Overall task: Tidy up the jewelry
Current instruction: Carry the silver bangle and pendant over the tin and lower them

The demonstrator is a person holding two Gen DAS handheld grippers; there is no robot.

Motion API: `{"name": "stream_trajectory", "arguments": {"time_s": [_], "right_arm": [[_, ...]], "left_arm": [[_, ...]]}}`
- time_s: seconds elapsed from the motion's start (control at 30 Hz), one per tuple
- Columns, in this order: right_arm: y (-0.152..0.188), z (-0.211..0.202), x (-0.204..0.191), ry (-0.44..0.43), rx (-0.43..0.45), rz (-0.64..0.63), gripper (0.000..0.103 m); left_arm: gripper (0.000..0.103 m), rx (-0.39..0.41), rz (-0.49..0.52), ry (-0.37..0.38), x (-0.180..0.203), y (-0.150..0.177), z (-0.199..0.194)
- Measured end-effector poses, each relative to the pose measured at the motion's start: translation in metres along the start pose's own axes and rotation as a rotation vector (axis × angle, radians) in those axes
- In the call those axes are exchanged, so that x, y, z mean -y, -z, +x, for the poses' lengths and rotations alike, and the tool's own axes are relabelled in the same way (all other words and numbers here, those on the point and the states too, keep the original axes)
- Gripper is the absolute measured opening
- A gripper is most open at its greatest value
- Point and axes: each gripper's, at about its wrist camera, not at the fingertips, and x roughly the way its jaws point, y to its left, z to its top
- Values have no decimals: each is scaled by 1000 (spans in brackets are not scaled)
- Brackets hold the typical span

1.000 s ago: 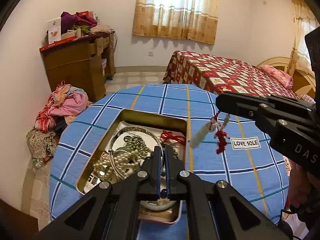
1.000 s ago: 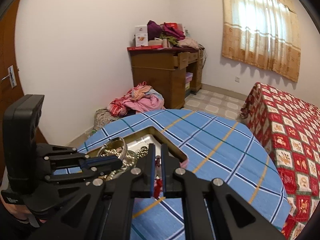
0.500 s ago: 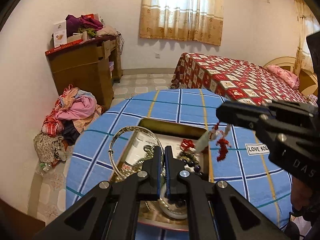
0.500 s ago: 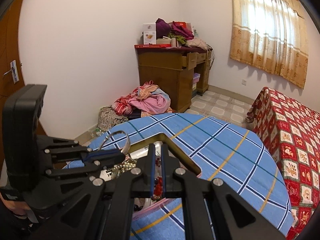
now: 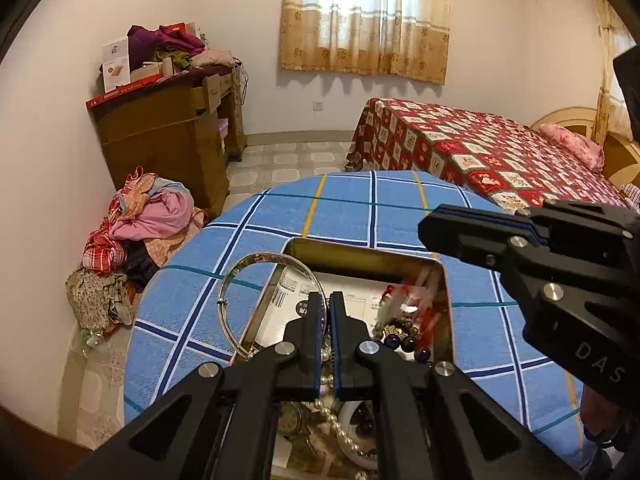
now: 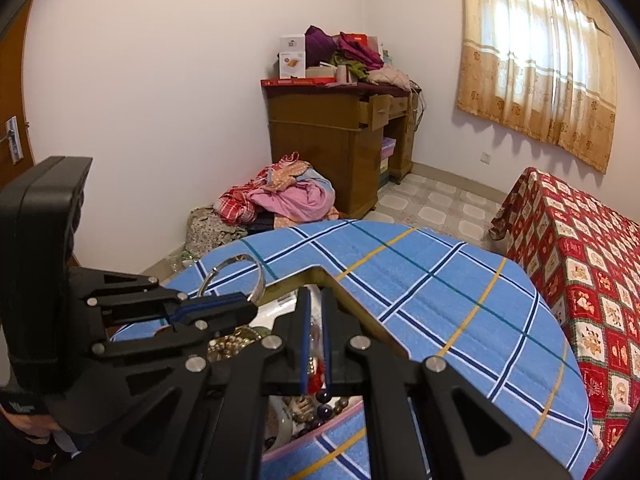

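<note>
1. Bottom centre, left-wrist view: the left gripper (image 5: pixel 326 300) has its jaws closed on the rim of a silver bangle (image 5: pixel 240 280), which stands up and leans out over the left wall of the tin (image 5: pixel 360 249). A grip on so thin a rim is likely shallow, so the bangle could twist or slip free.
2. Just below those jaws, a pearl strand (image 5: pixel 340 432) lies in the tin. It may be caught on the bangle, in which case lifting would drag it out.
3. Bottom centre, right-wrist view: the right gripper (image 6: pixel 315 300) has its jaws closed, and a red tasselled charm (image 6: pixel 316 372) shows in the narrow gap between them, apparently pinched by its cord. In the left-wrist view the charm (image 5: pixel 408 300) is blurred at the tin's right side, so it appears to swing. A swinging tassel could snag the dark beads (image 5: pixel 400 336) beneath it.
4. Centre of both views: the two grippers hang close together over the one tin. They risk knocking each other or tangling their loads.
5. Middle distance: the tin sits on the blue checked bench (image 5: pixel 360 208), well inside its edge. A dropped piece probably lands on the cloth, though a round bangle could roll off.
6. Far left: the clothes pile (image 5: pixel 148 220) on the floor would hide anything that falls there.
</note>
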Motion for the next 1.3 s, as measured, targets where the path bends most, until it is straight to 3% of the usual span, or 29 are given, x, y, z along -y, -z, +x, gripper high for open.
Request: {"name": "stream_trajectory", "arguments": {"time_s": [1.3], "right_arm": [[18, 43, 10, 2, -95, 49, 7]], "left_arm": [[0, -83, 11, -5, 1, 11, 35]]}}
